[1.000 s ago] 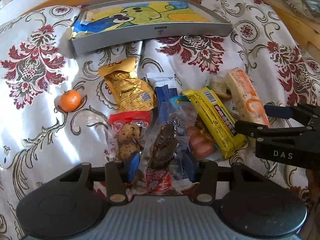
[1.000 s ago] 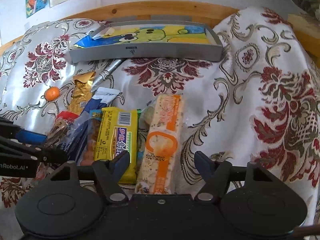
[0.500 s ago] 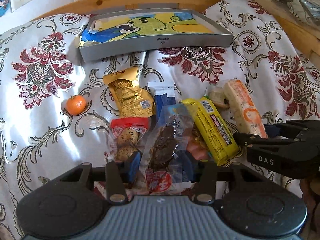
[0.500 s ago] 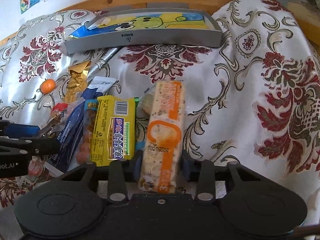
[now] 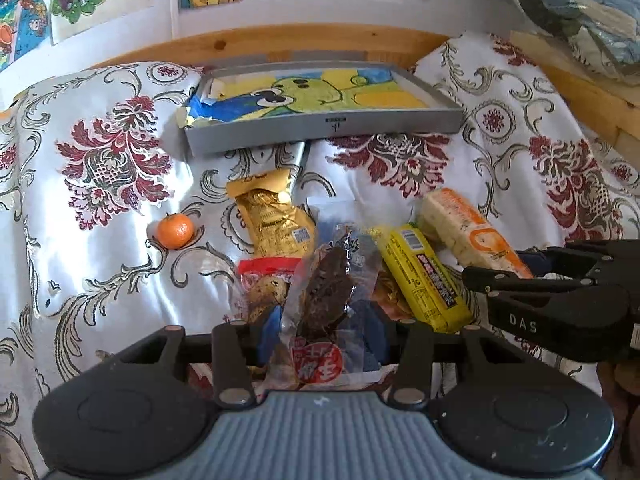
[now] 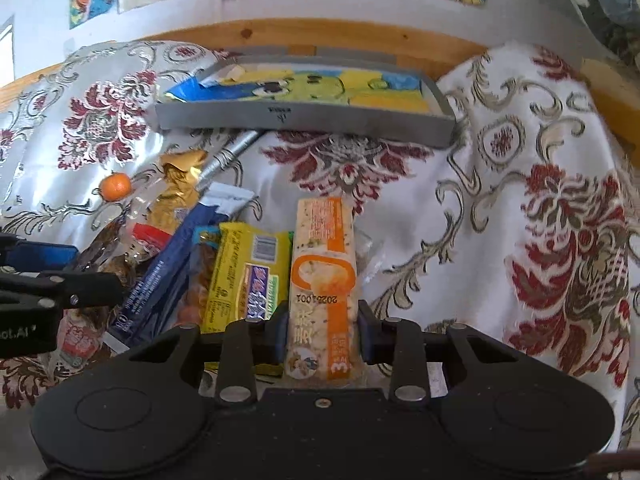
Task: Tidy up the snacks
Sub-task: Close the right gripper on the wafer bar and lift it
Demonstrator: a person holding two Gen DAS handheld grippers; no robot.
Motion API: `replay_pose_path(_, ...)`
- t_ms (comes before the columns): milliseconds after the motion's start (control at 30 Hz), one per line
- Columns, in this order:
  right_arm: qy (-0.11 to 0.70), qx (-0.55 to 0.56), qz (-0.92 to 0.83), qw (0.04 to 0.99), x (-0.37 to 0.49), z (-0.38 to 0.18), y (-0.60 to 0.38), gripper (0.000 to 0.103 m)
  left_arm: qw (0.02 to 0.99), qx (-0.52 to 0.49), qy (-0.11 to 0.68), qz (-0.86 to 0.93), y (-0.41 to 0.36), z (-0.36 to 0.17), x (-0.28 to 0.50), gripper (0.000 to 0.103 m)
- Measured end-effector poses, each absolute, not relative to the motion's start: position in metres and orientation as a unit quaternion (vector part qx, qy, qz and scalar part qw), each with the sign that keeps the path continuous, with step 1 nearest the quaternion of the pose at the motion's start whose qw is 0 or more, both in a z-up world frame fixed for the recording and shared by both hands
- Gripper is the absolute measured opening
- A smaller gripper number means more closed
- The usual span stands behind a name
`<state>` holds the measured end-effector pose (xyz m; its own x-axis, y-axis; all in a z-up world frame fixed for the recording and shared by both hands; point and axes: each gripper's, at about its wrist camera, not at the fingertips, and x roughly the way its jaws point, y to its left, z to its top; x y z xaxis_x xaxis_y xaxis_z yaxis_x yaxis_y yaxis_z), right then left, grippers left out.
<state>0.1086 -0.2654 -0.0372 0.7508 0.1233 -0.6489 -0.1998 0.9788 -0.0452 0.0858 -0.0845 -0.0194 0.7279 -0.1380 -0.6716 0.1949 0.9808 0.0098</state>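
Note:
My left gripper (image 5: 322, 332) is shut on a clear packet holding a dark brown cake (image 5: 328, 296), above the snack pile. My right gripper (image 6: 322, 332) is shut on the near end of a long orange-and-white cracker pack (image 6: 322, 248), which points away from me. Beside it lie a yellow bar pack (image 6: 244, 276), a dark blue pack (image 6: 160, 280) and a gold wrapper (image 6: 176, 192). In the left wrist view I see a red-topped cookie bag (image 5: 264, 280), the gold wrapper (image 5: 272, 216) and the yellow pack (image 5: 424, 276). A grey tray (image 5: 328, 128) lined with a cartoon picture sits at the back.
A small mandarin (image 5: 175, 231) rests on the shiny floral cloth (image 5: 100, 280) left of the pile. A silver tube (image 6: 232, 152) pokes out under the tray's front wall. A wooden rail (image 6: 320, 32) and a wall with posters stand behind. Bare cloth (image 6: 500, 220) spreads to the right.
My right gripper went from open around the cracker pack to shut on it. Both views have tilted up and now show the wall. The left gripper kept its packet throughout.

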Motion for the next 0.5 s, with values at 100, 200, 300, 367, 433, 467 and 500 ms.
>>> replay_pose_path(100,0.332,-0.067,0.091,0.936,0.106,-0.035,-0.261,0.034,0.931,0.035,0.353,-0.089,-0.084,-0.018,0.086,0.049)
replay_pose_path(200,0.329,-0.077,0.095,0.937,0.104,-0.035,-0.258,0.034,0.932,0.037,0.350,-0.091,-0.085,-0.018,0.084,0.047)
replay_pose_path(300,0.318,-0.085,0.093,0.940,0.102,-0.033,-0.257,0.034,0.932,0.041,0.348,-0.095,-0.086,-0.018,0.083,0.047)
replay_pose_path(367,0.311,-0.091,0.093,0.942,0.101,-0.032,-0.255,0.034,0.932,0.042,0.348,-0.096,-0.086,-0.018,0.083,0.047)
replay_pose_path(433,0.310,-0.094,0.095,0.941,0.100,-0.032,-0.254,0.034,0.931,0.042,0.349,-0.095,-0.086,-0.019,0.082,0.047)
replay_pose_path(467,0.308,-0.095,0.094,0.942,0.100,-0.032,-0.254,0.034,0.931,0.042,0.349,-0.095,-0.086,-0.019,0.082,0.047)
replay_pose_path(500,0.305,-0.095,0.094,0.943,0.099,-0.031,-0.254,0.034,0.932,0.041,0.349,-0.094,-0.086,-0.020,0.082,0.047)
